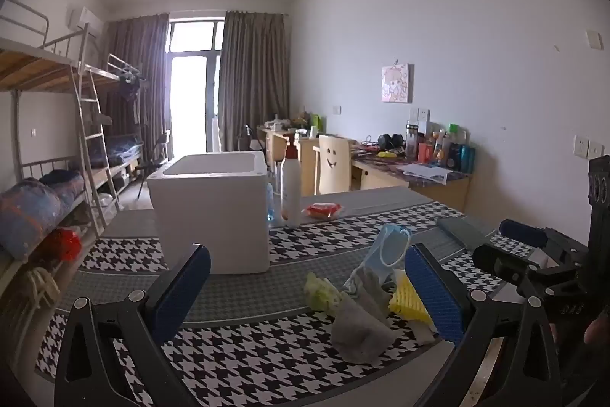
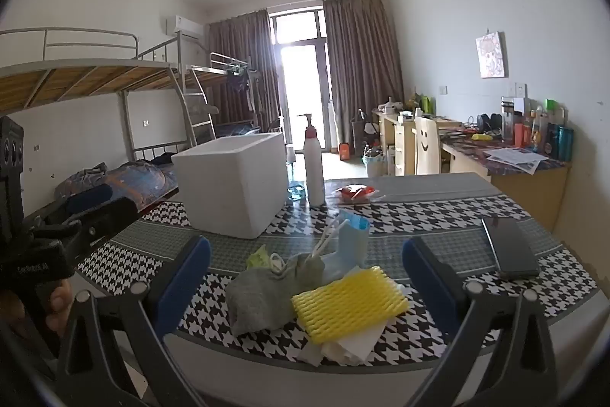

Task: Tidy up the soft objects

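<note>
A heap of soft things lies on the houndstooth tablecloth (image 2: pixel 419 216): a grey sock (image 2: pixel 263 292), a yellow foam net (image 2: pixel 349 302) on white tissue (image 2: pixel 350 346), a blue face mask (image 2: pixel 352 239) and a crumpled green piece (image 2: pixel 257 258). The same sock (image 1: pixel 362 323), foam net (image 1: pixel 408 300), mask (image 1: pixel 392 243) and green piece (image 1: pixel 322 292) show in the left wrist view. My right gripper (image 2: pixel 307 277) hovers open just before the heap. My left gripper (image 1: pixel 307 288) is open too, left of the heap. A white foam box (image 2: pixel 232 178) stands open-topped behind.
A white pump bottle (image 2: pixel 314 166) and a red packet (image 2: pixel 356 193) stand behind the heap. A black phone (image 2: pixel 511 246) lies at the right. The other gripper (image 1: pixel 533 254) shows at the right of the left wrist view. Bunk beds (image 2: pixel 95 75) and desks (image 2: pixel 514 159) line the walls.
</note>
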Tool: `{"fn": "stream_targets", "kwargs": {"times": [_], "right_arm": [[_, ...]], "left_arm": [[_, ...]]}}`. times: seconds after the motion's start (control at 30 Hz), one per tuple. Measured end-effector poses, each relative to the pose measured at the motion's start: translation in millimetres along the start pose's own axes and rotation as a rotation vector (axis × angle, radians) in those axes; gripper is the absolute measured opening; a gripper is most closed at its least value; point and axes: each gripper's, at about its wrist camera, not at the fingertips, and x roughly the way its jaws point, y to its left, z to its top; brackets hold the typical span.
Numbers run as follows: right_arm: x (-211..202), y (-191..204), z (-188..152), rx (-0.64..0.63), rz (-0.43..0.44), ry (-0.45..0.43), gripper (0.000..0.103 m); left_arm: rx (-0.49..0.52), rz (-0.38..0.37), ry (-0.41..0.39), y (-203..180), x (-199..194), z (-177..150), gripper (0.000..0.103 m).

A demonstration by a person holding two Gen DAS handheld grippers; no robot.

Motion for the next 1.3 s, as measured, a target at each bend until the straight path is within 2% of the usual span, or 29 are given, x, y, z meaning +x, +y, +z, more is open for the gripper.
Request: {"fn": "stream_targets", "kwargs": {"times": [0.37, 1.3], "right_arm": [[1.9, 1.6, -0.1, 0.001, 0.001, 0.01, 0.102], [-0.1, 1.2, 2.2, 0.001, -0.008, 0.001, 0.102]], "left_arm": [[-0.017, -0.003, 0.006, 9.6, -3.6, 0.6, 0.102], [-0.029, 0.03, 0.001, 4.4, 4.5, -1.2, 0.102]]}}
